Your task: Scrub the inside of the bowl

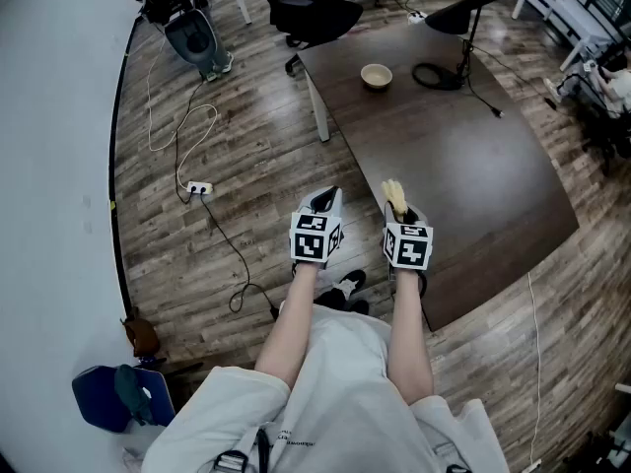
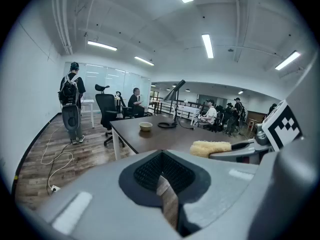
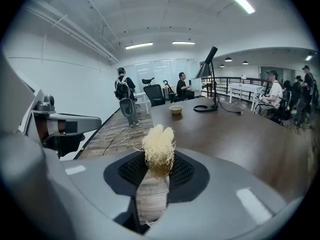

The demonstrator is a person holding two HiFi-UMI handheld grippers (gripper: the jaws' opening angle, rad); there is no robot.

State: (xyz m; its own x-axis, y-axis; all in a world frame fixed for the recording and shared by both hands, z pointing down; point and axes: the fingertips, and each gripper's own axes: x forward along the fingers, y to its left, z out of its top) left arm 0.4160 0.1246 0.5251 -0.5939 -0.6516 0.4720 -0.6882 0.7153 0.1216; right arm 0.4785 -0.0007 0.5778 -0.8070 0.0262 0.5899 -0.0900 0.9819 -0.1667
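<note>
A small beige bowl (image 1: 376,75) stands far off on the dark brown table (image 1: 473,180), empty as far as I can see; it also shows small in the left gripper view (image 2: 145,126) and the right gripper view (image 3: 175,110). My right gripper (image 1: 397,203) is shut on a pale yellow fibrous scrubber (image 1: 394,197), which sticks up between the jaws (image 3: 158,146). It hovers over the table's near edge. My left gripper (image 1: 322,205) hangs over the wooden floor beside the table, jaws shut with nothing in them (image 2: 162,179). Both are well short of the bowl.
A coiled black cable (image 1: 434,75) and a black stand (image 1: 465,18) are next to the bowl. An office chair (image 1: 314,13) stands behind the table. A power strip with cables (image 1: 200,188) lies on the floor at left. A person with a backpack (image 2: 71,101) stands by the wall.
</note>
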